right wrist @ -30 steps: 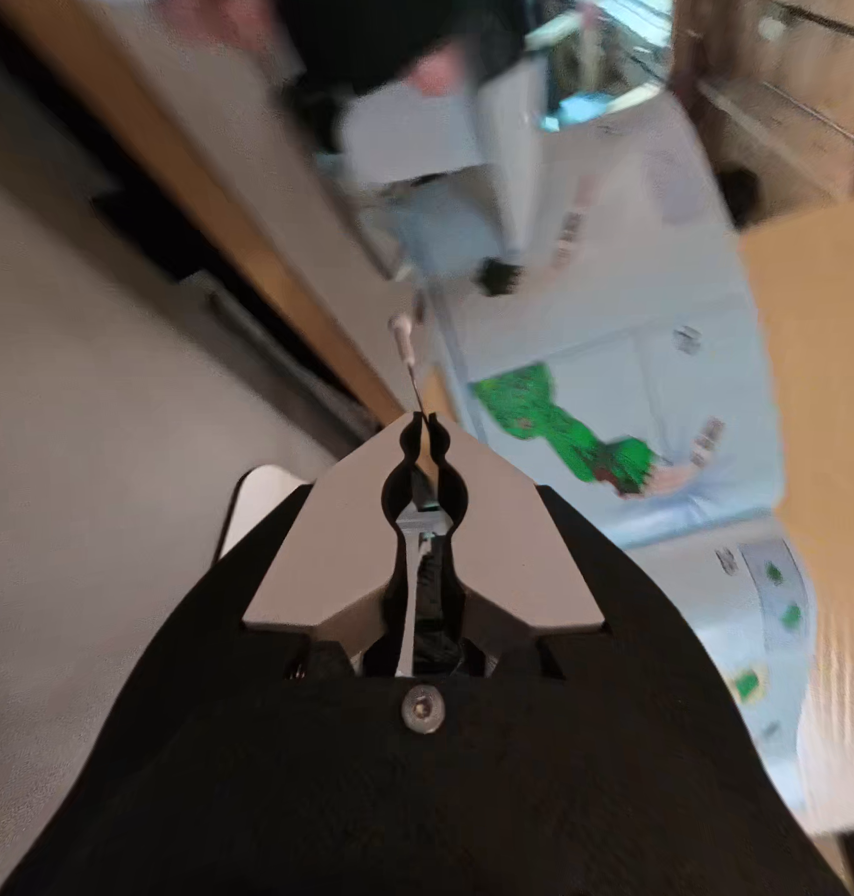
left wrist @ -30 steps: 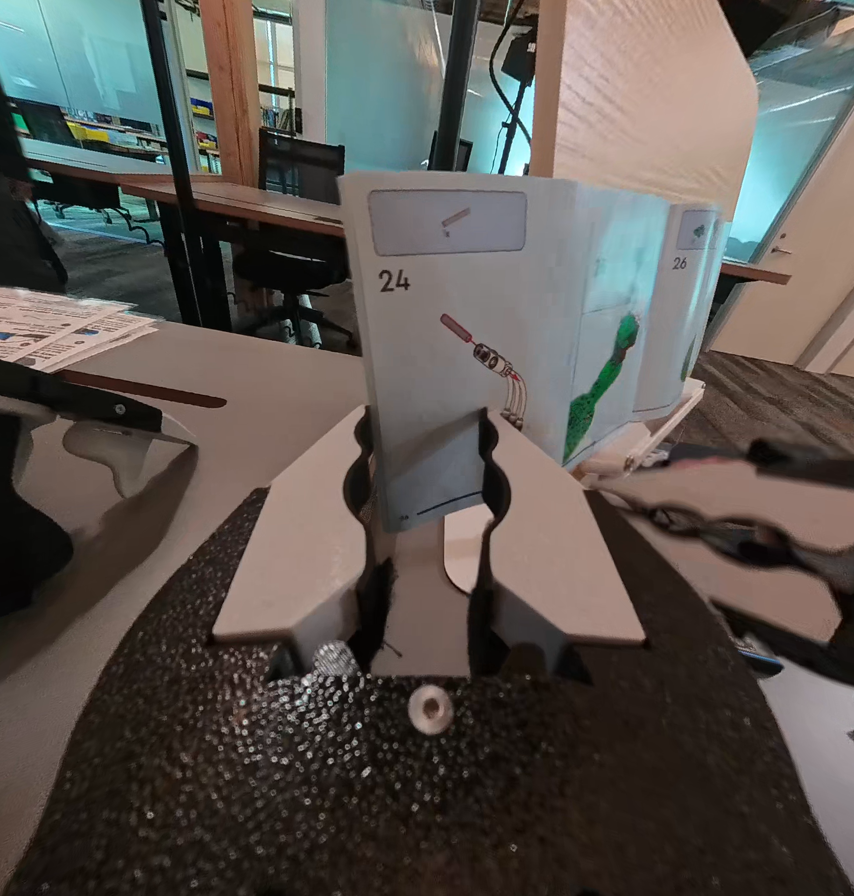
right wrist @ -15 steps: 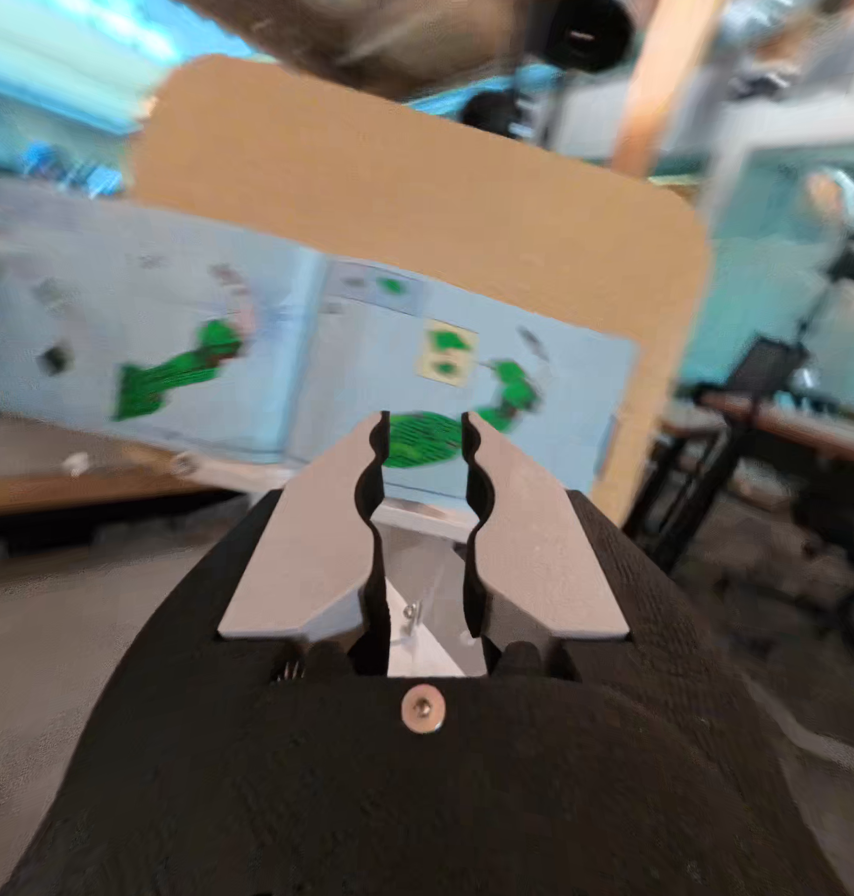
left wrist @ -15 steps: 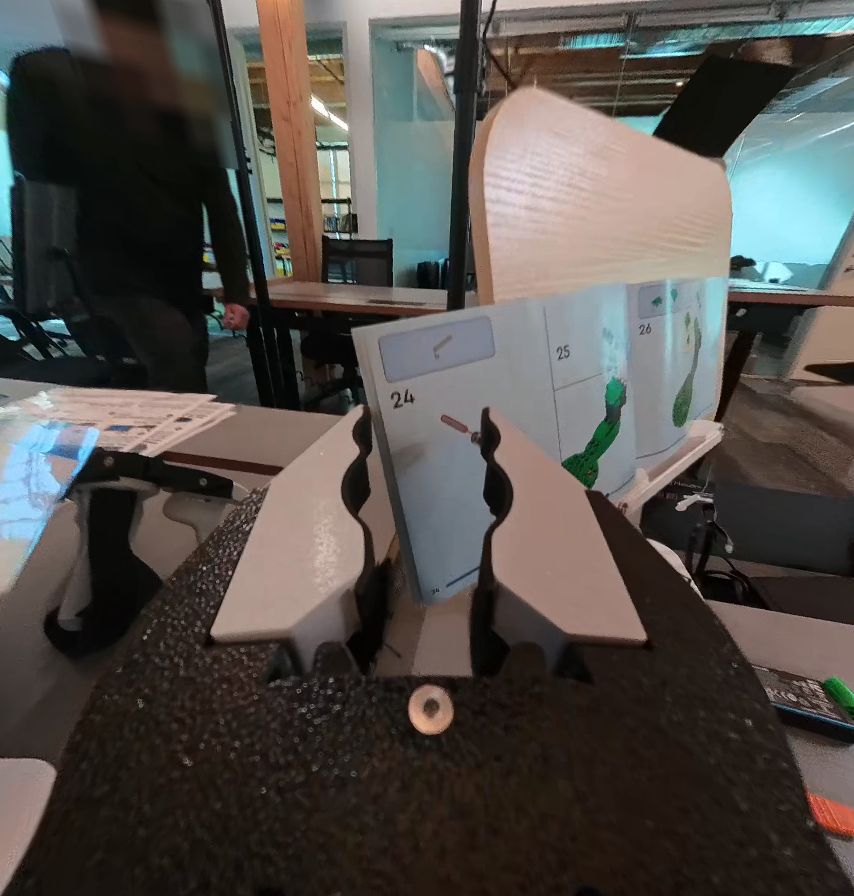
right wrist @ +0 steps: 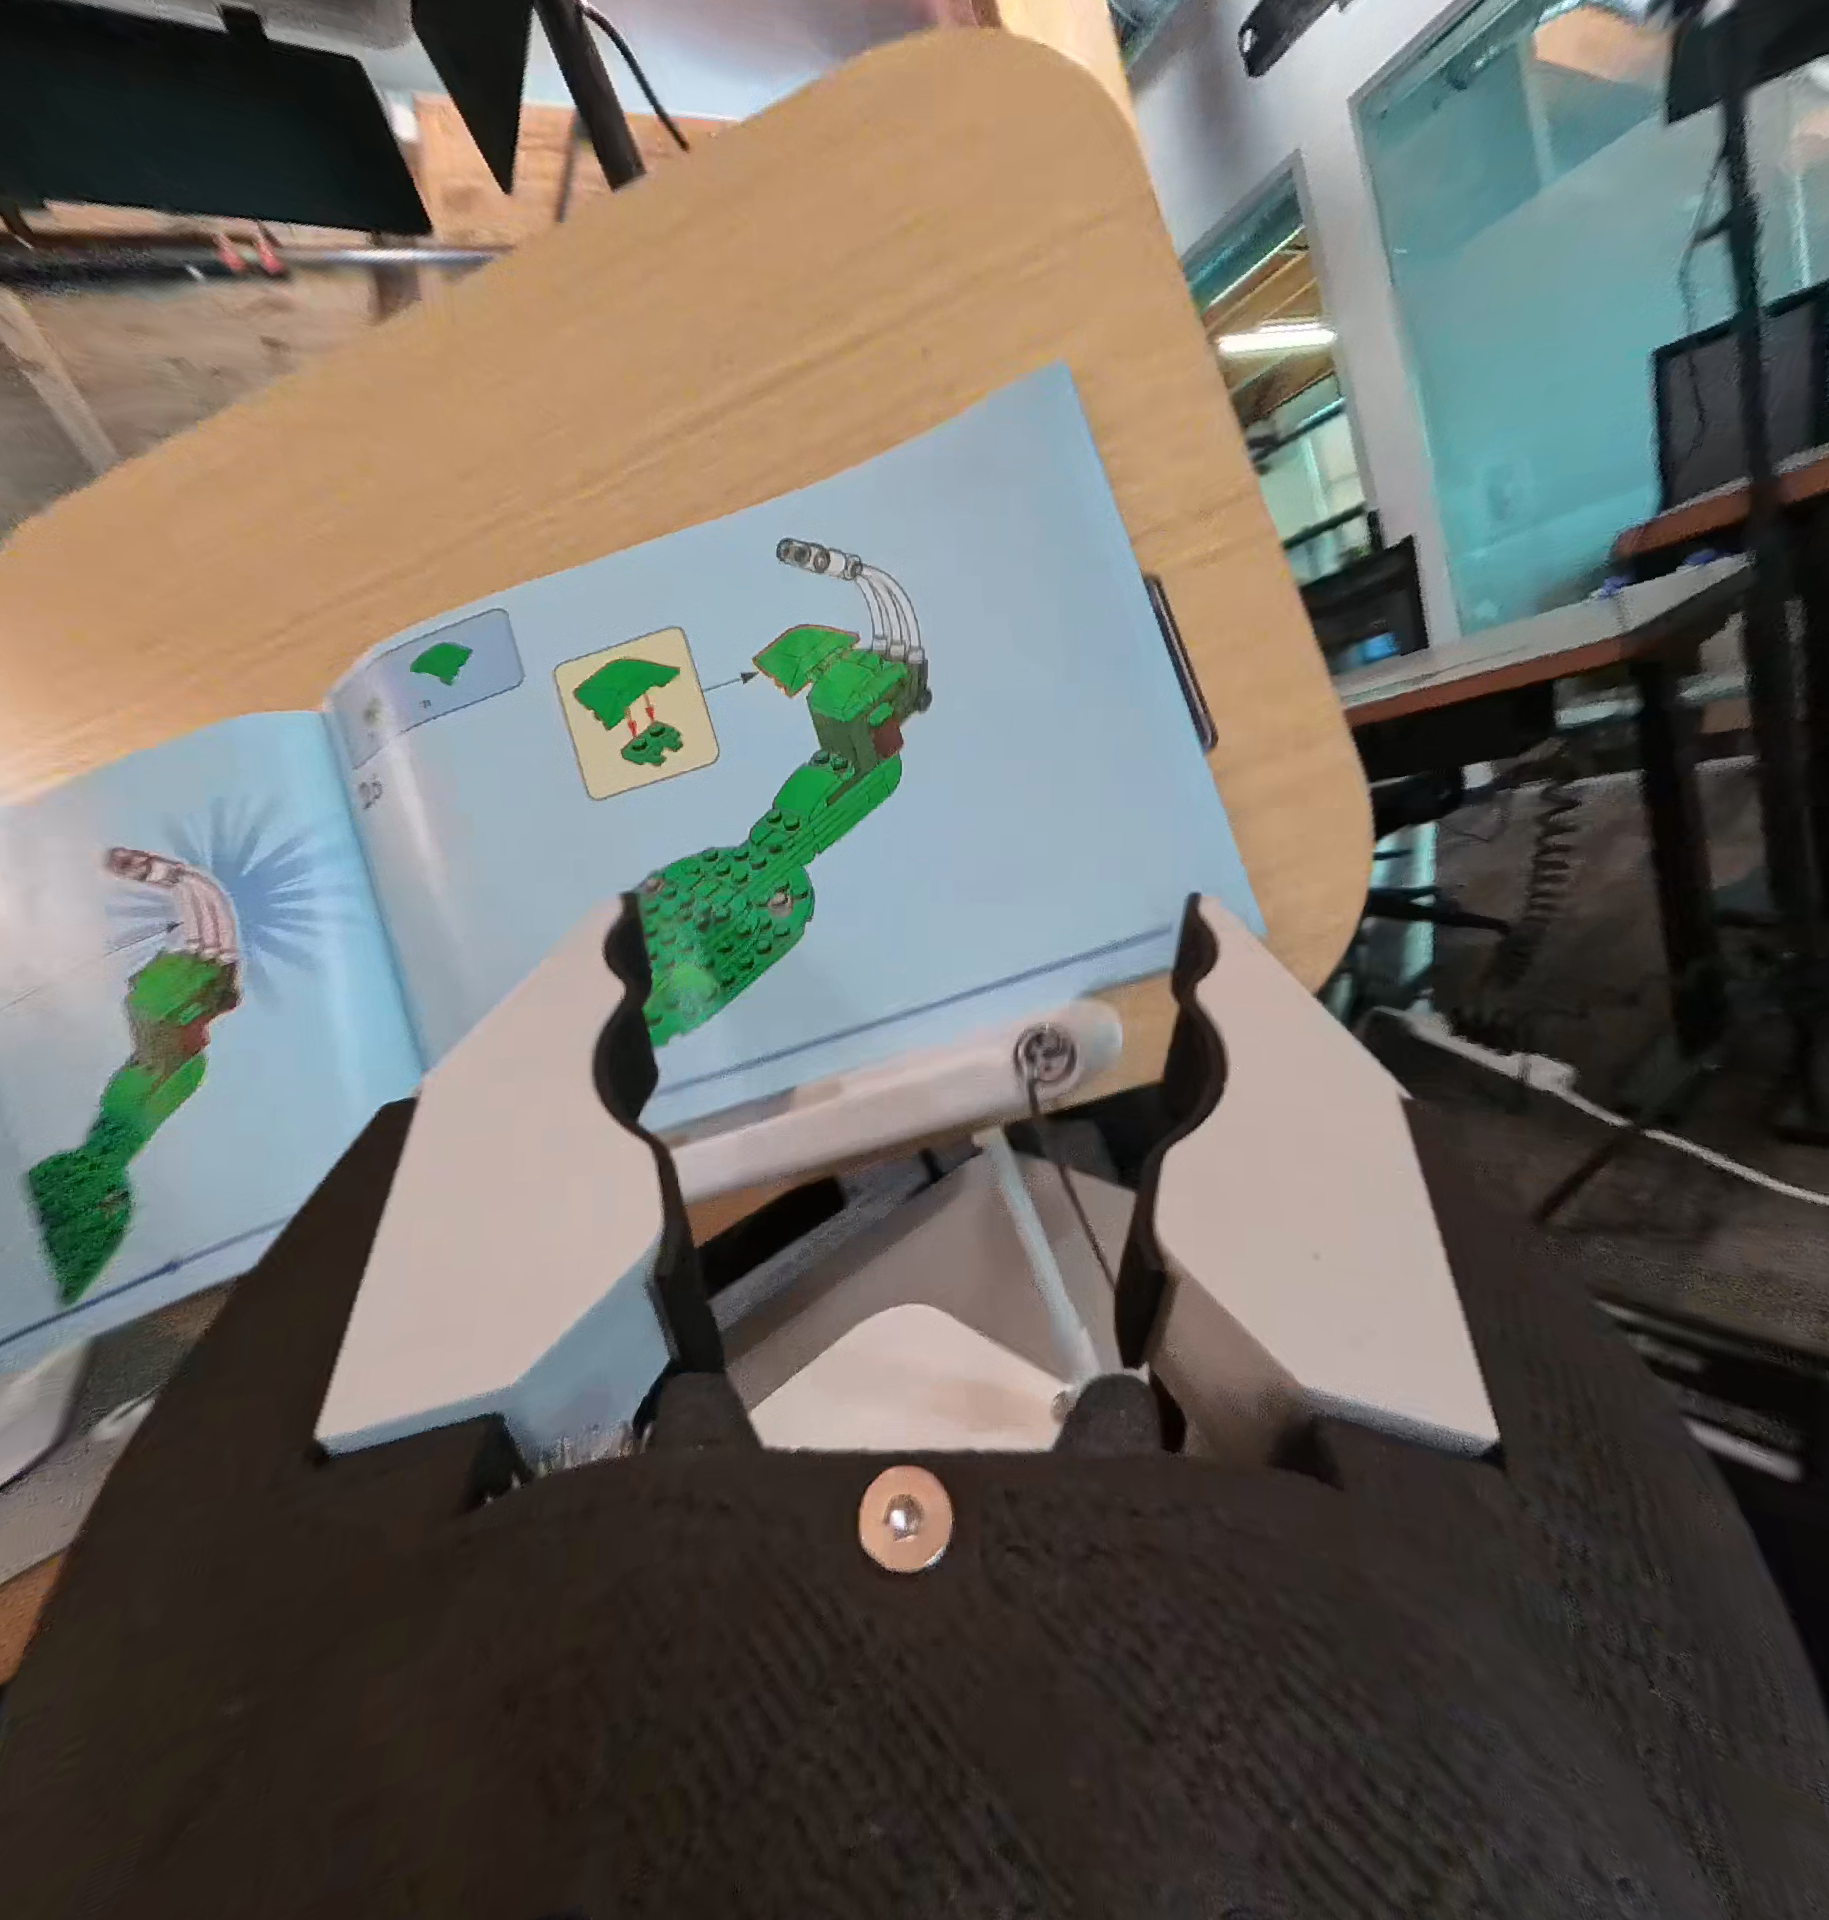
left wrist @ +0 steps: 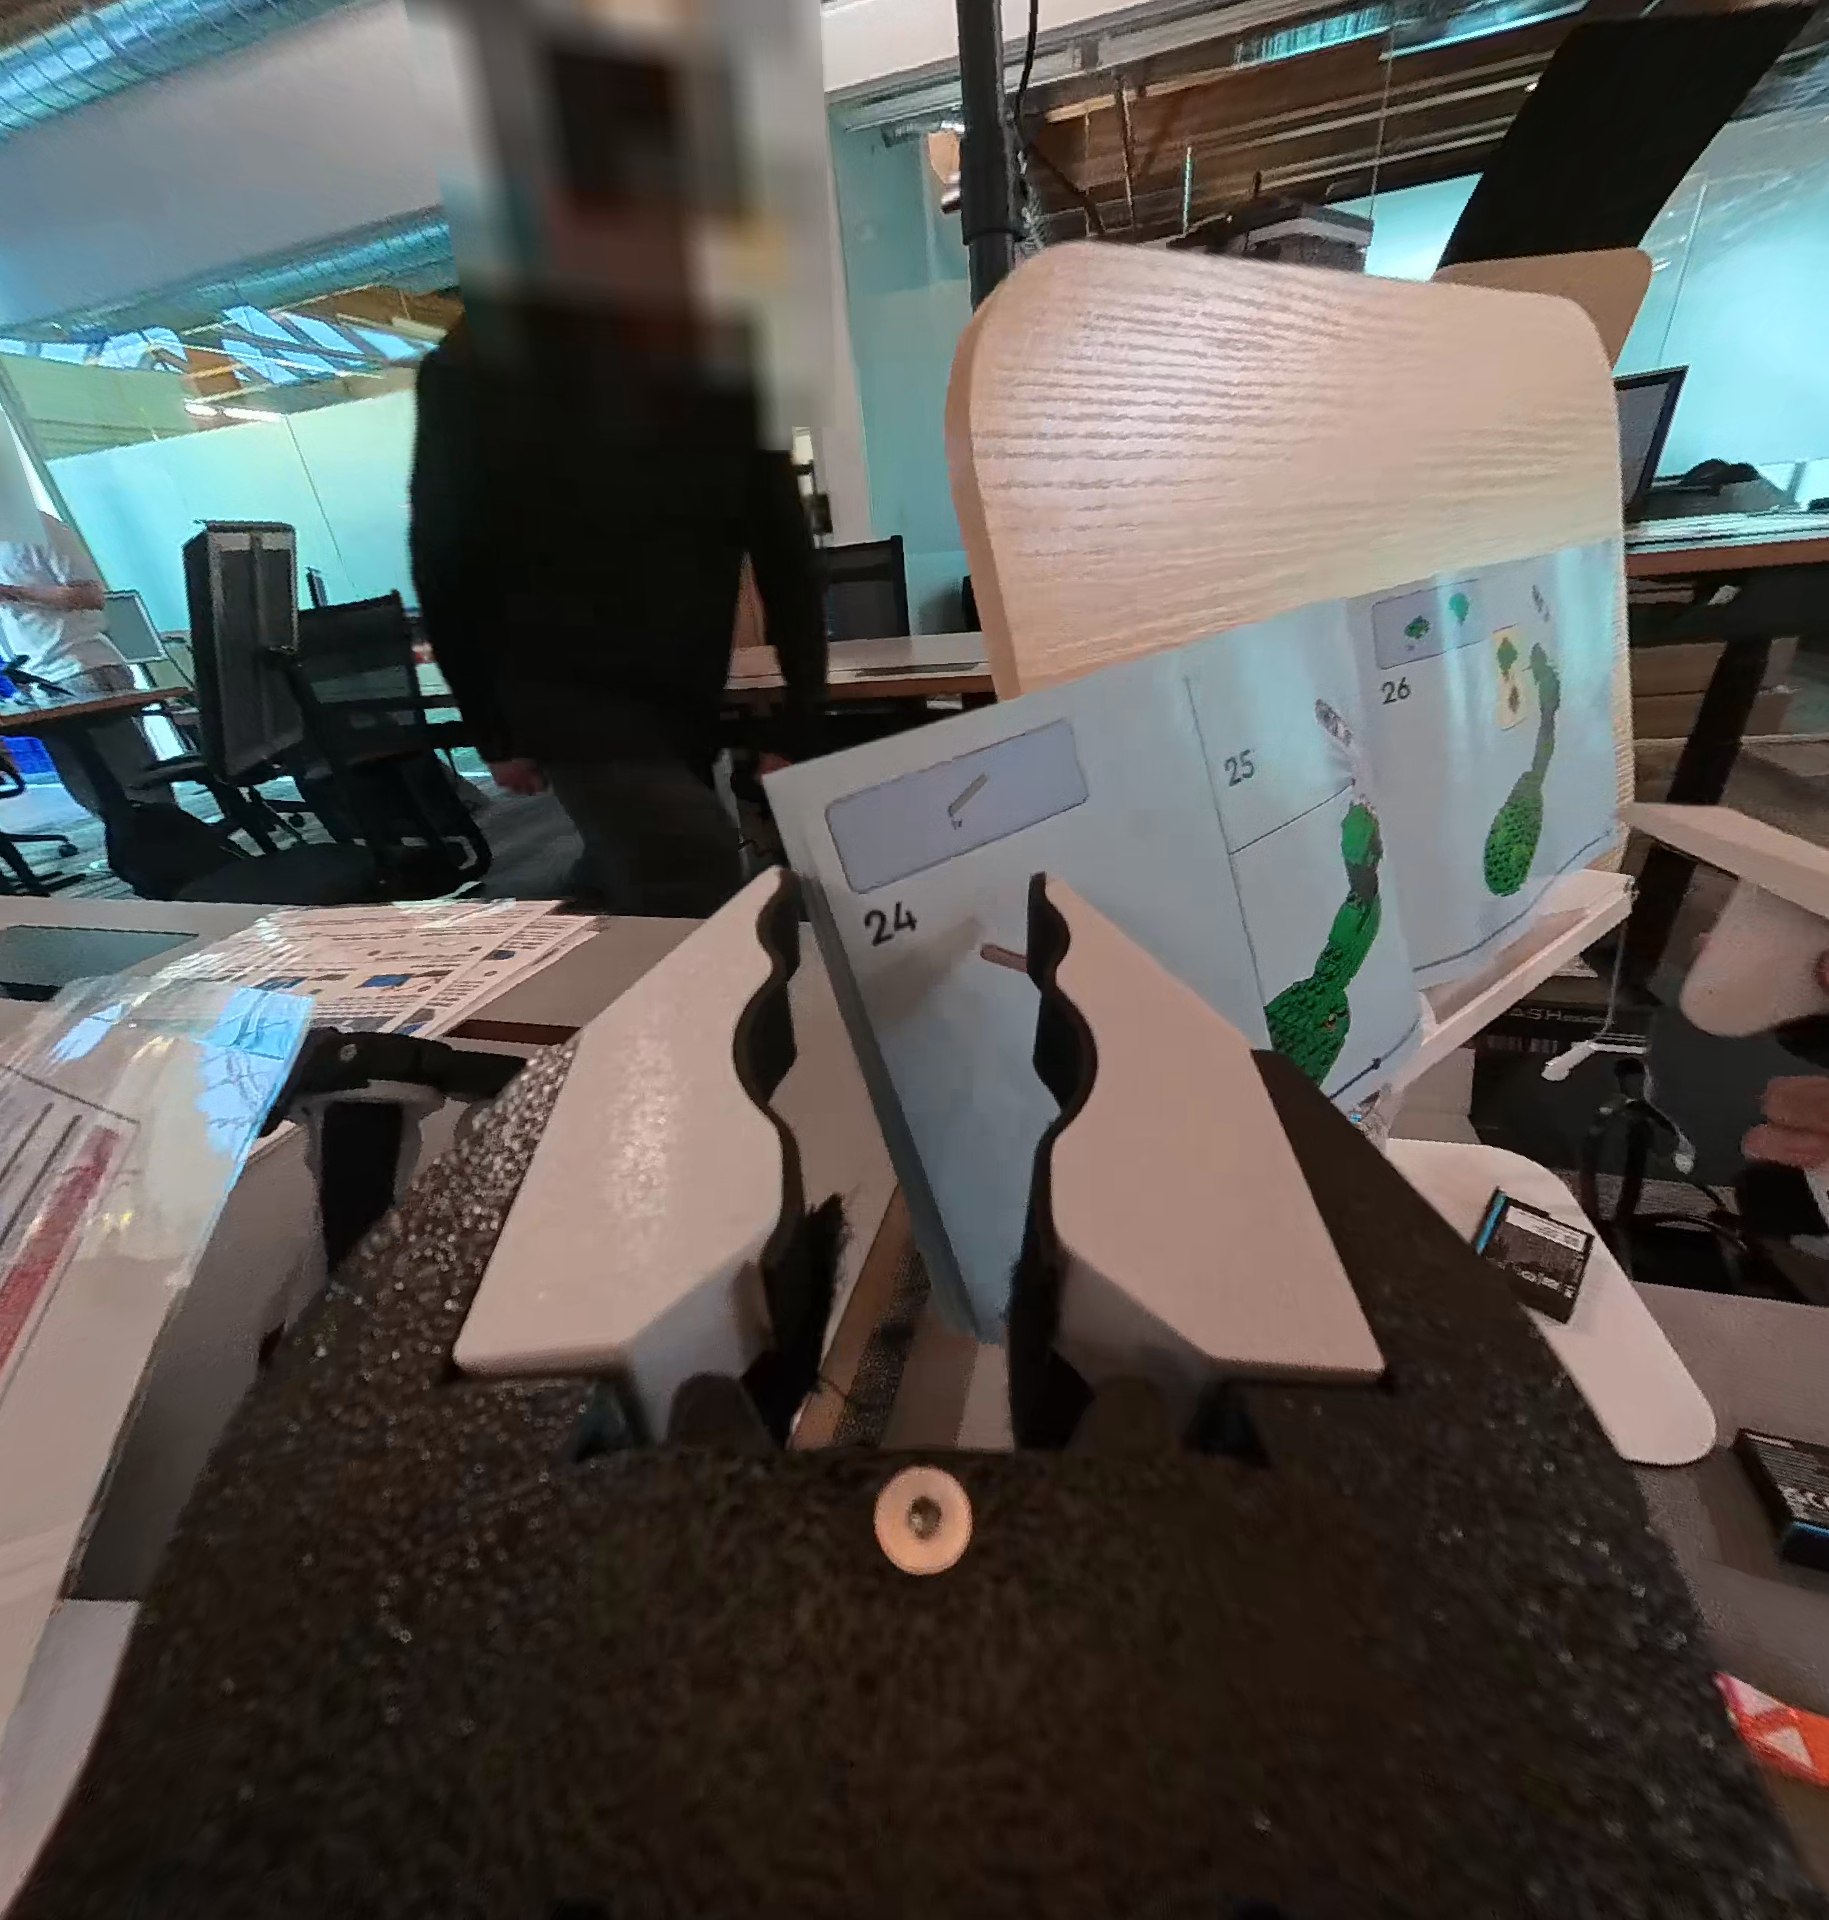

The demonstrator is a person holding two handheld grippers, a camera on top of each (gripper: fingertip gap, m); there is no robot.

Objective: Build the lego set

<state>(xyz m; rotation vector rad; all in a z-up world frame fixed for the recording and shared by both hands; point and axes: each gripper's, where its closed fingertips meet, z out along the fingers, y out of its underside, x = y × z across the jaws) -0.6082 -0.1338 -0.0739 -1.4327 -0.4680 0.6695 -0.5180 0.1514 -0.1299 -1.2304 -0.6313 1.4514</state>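
The open instruction booklet (left wrist: 1149, 831) stands on a light wooden stand (left wrist: 1284, 468). My left gripper (left wrist: 912, 883) is open, and the left edge of the booklet's left page sits between its fingers without being pinched. My right gripper (right wrist: 908, 904) is wide open and empty. It faces the booklet's right page (right wrist: 889, 810) and the stand's board (right wrist: 681, 364). In the left wrist view it shows at the far right edge (left wrist: 1772, 894), held by a hand. No loose bricks show in either view.
A person in dark clothes (left wrist: 598, 571) stands behind the table. Printed sheets (left wrist: 390, 956) and a clear plastic sleeve (left wrist: 110, 1091) lie at left. Small black boxes (left wrist: 1533, 1252) and an orange piece (left wrist: 1803, 1745) lie at right. Desks (right wrist: 1512, 665) stand beyond the stand.
My right gripper went from shut to wide open and swung round to face the booklet squarely. My left gripper rose and drew back slightly, page edge still between its fingers. A person walked in behind.
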